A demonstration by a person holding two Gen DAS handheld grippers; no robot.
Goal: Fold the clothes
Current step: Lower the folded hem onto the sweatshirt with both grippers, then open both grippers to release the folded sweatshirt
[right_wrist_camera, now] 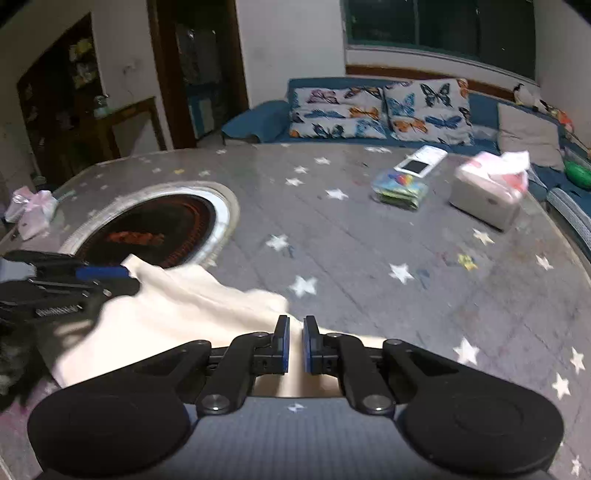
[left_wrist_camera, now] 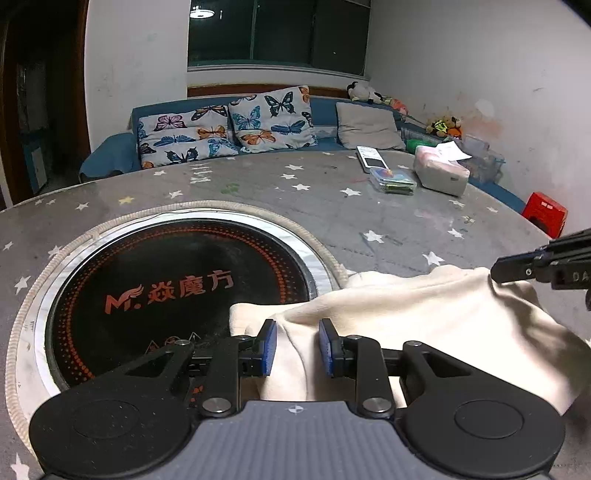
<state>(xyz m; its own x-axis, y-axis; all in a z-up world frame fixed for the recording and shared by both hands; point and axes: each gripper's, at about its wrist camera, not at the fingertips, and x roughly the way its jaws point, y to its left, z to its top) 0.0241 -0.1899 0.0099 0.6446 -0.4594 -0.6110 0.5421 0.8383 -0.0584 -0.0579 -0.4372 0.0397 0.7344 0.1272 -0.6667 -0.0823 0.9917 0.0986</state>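
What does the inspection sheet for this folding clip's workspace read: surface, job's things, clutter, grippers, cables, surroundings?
Surface: grey star-print table cover, with a round black cooktop set in it.
Job's things: one cream garment, bunched at the near edge, one corner lying over the cooktop.
Clutter: tissue pack, clear box of coloured items, white handset, pink bag at the table's left edge.
Grippers: left gripper jaws open, garment between them; right gripper jaws nearly closed over the cloth, grip unclear.
Cables: nothing seen.
Surroundings: blue sofa with butterfly cushions, dark window, soft toys.
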